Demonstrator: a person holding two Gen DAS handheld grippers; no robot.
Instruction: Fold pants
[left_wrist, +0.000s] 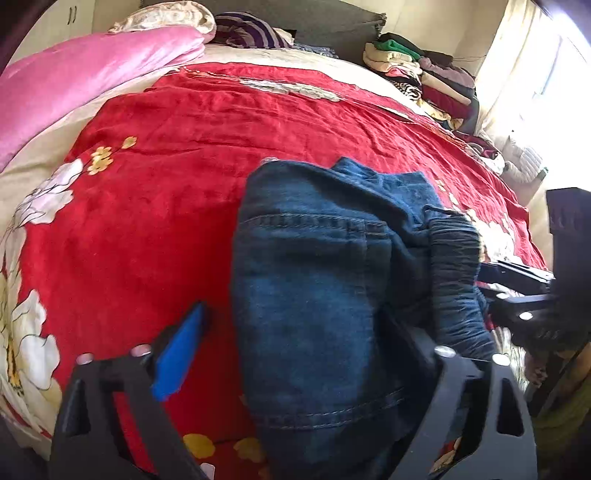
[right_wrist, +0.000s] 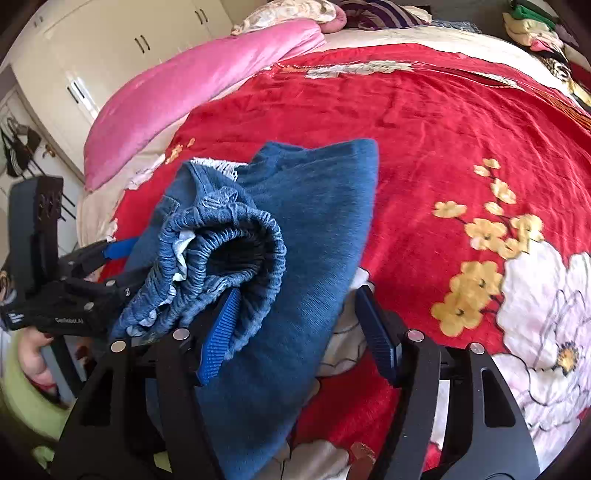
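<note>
Pants (left_wrist: 314, 295) — a pair of blue denim ones with an elastic waistband (right_wrist: 236, 247) — lie bunched and partly folded on the red floral blanket (left_wrist: 166, 177) that covers the bed, at its near edge. From my left wrist camera I see the left gripper (left_wrist: 291, 354) with its jaws spread wide: the blue pad of one finger (left_wrist: 179, 358) stands free over the red cloth, while the other finger is tucked against the denim, which drapes down between the two. Nothing is pinched there. From my right wrist camera the right gripper (right_wrist: 299, 332) is likewise parted; the gathered waistband rolls over its left finger (right_wrist: 218, 336), and the other finger (right_wrist: 376, 332) sits clear on the far side of the fabric. A flat blue panel of the pants hangs through the gap without being squeezed. Each gripper shows up in the other's view, just beside the bundle — the two are near one another at the waist end. A pink quilt (left_wrist: 74, 85) lies along the far left of the bed, and a stack of folded clothes (left_wrist: 413, 70) sits at the far right by the bright window.
</note>
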